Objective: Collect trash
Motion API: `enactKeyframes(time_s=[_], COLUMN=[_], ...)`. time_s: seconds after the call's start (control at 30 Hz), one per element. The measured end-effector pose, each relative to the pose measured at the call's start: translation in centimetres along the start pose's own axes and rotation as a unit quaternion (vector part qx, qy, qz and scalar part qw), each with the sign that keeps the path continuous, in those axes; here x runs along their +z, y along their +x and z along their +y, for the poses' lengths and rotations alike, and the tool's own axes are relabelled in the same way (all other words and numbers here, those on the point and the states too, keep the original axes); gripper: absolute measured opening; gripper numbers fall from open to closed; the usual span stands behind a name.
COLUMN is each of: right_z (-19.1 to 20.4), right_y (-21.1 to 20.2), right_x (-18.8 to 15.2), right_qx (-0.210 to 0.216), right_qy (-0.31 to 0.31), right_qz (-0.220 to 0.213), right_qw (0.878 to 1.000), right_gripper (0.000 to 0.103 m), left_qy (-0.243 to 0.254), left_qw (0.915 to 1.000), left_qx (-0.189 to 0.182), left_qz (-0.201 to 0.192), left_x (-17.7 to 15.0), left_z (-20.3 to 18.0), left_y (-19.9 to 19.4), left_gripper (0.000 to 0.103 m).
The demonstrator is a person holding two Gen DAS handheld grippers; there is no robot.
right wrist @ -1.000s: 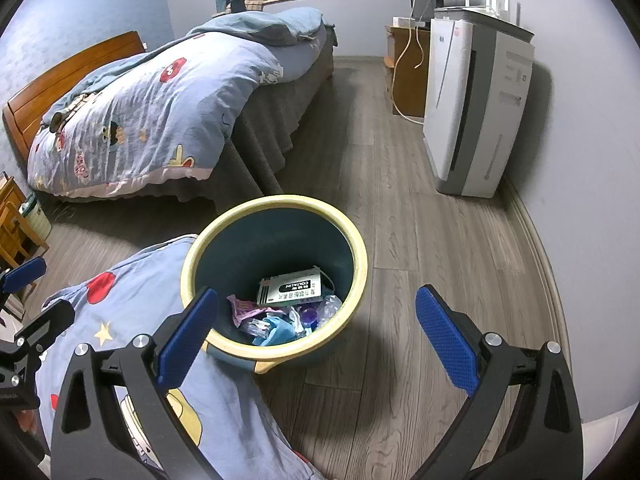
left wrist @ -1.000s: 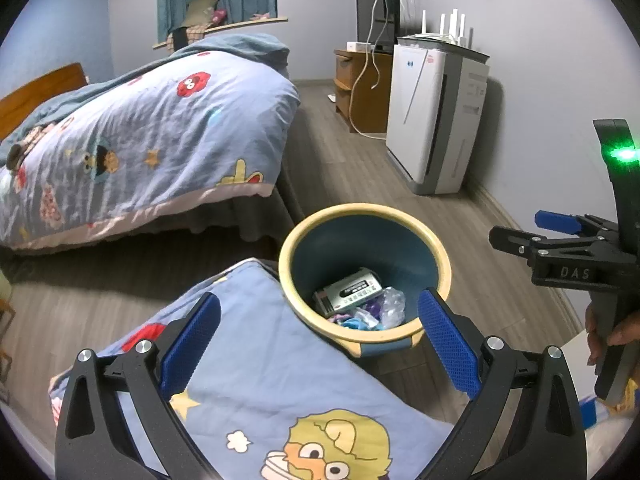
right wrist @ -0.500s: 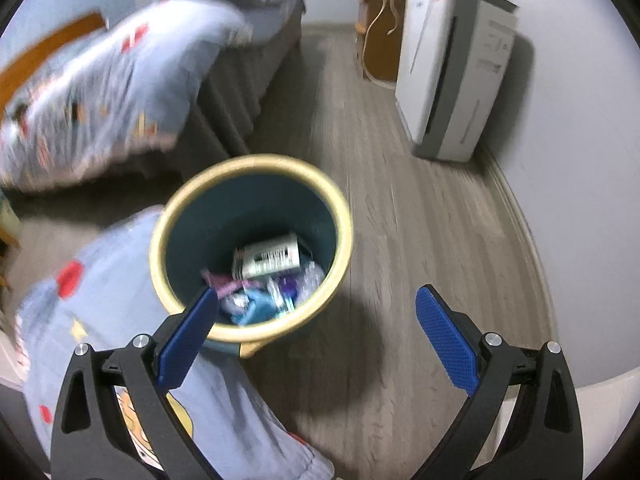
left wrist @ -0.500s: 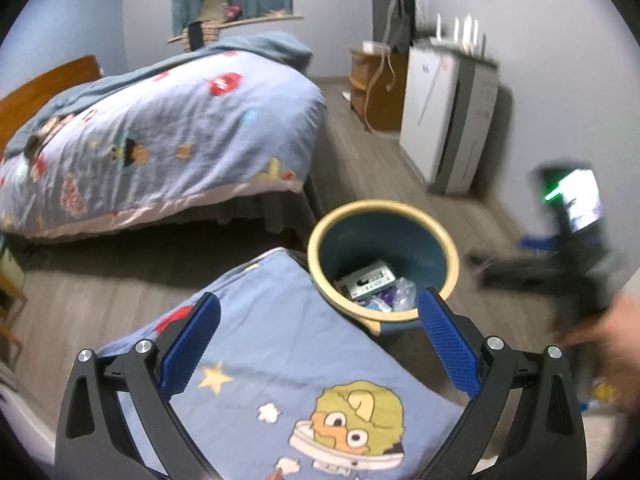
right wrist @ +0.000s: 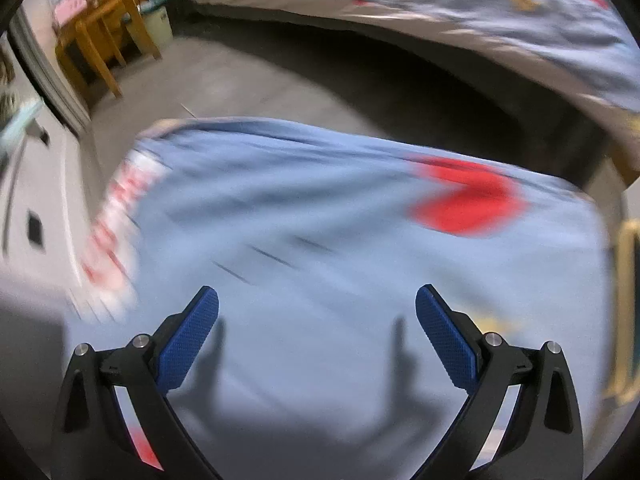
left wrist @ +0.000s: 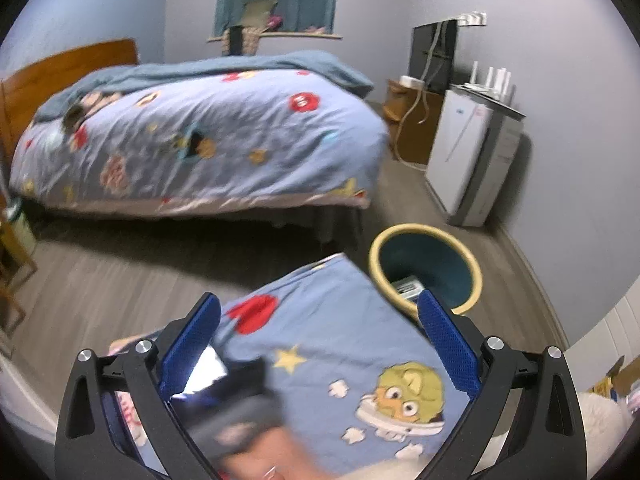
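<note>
A trash bin [left wrist: 468,258] with a yellow rim and teal inside stands on the wood floor beside a blue cartoon-print cushion [left wrist: 332,344]. A white box [left wrist: 406,286] lies among the litter inside it. My left gripper [left wrist: 320,344] is open above the cushion, left of the bin, with nothing between its fingers. My right gripper [right wrist: 318,340] is open too, low over the same cushion [right wrist: 340,248], and the view is smeared. Only a strip of the bin's rim [right wrist: 626,300] shows at that view's right edge. A blurred dark gripper body and a hand [left wrist: 236,416] cross the bottom of the left wrist view.
A bed [left wrist: 208,136] with a blue cartoon quilt fills the far side. A white air purifier [left wrist: 468,160] and a wooden TV stand [left wrist: 412,120] line the right wall. A small wooden table [right wrist: 100,36] stands at the far left. Wood floor [left wrist: 120,280] lies between bed and cushion.
The left view has drawn back and turned left, so the bin sits smaller and further right. The right gripper has swung fast to the left, off the bin and over the cushion.
</note>
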State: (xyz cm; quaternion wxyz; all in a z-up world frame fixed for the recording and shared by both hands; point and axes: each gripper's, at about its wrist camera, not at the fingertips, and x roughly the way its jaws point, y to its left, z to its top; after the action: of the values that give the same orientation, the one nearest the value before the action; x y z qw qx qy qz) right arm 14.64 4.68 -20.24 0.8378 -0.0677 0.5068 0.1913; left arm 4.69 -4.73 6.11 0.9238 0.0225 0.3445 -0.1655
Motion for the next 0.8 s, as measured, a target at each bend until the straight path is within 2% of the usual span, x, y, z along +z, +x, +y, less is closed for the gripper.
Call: enactKeyframes(time_s=[0.13, 0.2, 0.23, 0.3, 0.4, 0.53, 0.8], right_z=[5.5, 5.5, 5.9, 6.0, 6.2, 5.3, 5.3], right_y=[2.0, 2.1, 2.1, 1.8, 1.6, 1.4, 1.3], right_x=[0.4, 0.2, -0.4, -0.8, -1.3, -1.4, -1.4], right_qx=[-0.069, -0.059, -0.073, -0.072, -0.068, -0.068, -0.068], right_qy=[0.025, 0.074, 0.075, 0.075, 0.078, 0.077, 0.078], right_qz=[-0.039, -0.069, -0.079, -0.078, -0.079, -0.078, -0.078], right_qw=[0.997, 0.993, 0.991, 0.992, 0.992, 0.992, 0.992], right_gripper=[0.097, 0.098, 0.098, 0.098, 0.098, 0.098, 0.098], left_qy=[-0.018, -0.008, -0.012, -0.026, -0.042, -0.038, -0.014], left_qw=[0.9994, 0.9986, 0.9988, 0.9991, 0.9985, 0.9986, 0.9968], left_qx=[0.023, 0.051, 0.048, 0.033, 0.035, 0.036, 0.068], left_qz=[0.015, 0.010, 0.007, 0.008, 0.010, 0.007, 0.040], left_x=[-1.0, -1.2, -1.3, -1.4, -1.6, -1.5, -1.8], left_z=[3.1, 3.9, 4.2, 5.0, 5.8, 5.5, 4.4], left_y=[-0.2, -0.5, -0.7, -0.9, -1.1, -1.1, 1.9], left_gripper=[0.098, 0.098, 0.098, 0.098, 0.098, 0.098, 0.098])
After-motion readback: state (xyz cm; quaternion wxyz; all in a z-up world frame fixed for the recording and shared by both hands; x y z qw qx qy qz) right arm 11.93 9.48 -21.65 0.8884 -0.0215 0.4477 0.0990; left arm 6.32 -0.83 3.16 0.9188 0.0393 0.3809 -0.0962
